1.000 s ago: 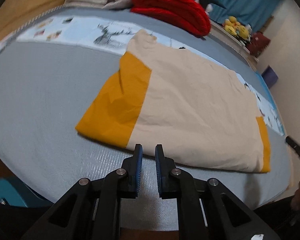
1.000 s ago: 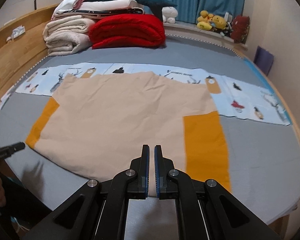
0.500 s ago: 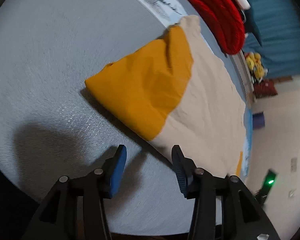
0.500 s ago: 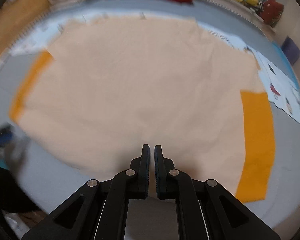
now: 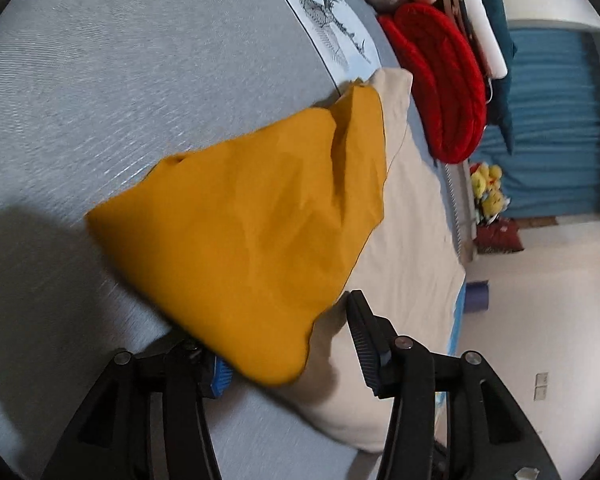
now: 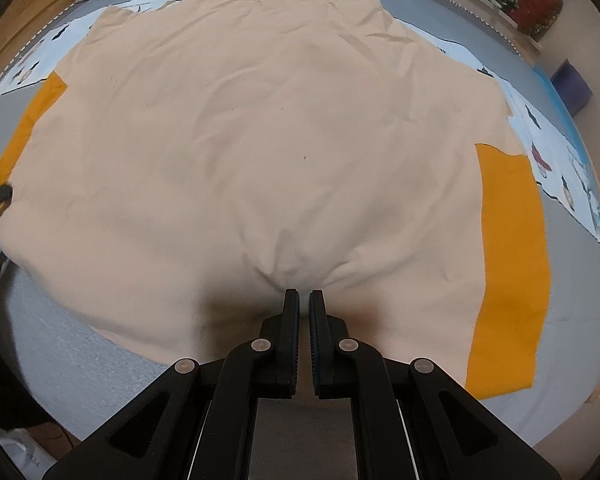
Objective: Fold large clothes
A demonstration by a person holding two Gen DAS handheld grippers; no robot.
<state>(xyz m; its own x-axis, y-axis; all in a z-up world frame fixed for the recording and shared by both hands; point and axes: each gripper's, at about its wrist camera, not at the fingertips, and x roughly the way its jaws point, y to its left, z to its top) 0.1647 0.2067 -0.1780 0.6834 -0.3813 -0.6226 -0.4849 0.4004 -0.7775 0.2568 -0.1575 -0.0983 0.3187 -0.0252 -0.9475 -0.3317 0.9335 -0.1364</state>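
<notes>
Garment: large beige shirt with orange sleeves, spread flat on the grey bed, hem at the near edge, collar end toward the far side by the red blanket.

Left gripper: fingers wide apart, straddling the near corner of the left orange sleeve. The sleeve is bunched and raised over the lower finger. Not clamped.

Right gripper: fingers together, tips pressed into the beige cloth near the hem, with creases radiating from the contact. Whether a pinch of fabric sits between them I cannot tell; the gap looks almost nil.

Risks, as judged:
- Left fingers may close on one layer only, or on the bedsheet beneath, since the sleeve corner is slack and humped.
- If the right gripper merely pins, a pull by the left could drag the whole shirt and wrinkle the body.
- Uneven lift would skew the fold line.

Hidden or unclear:
- Lower left finger largely covered by the sleeve.
- Collar not visible.
- Left-view edges motion-blurred.
- Right orange sleeve lies flat, untouched.
</notes>
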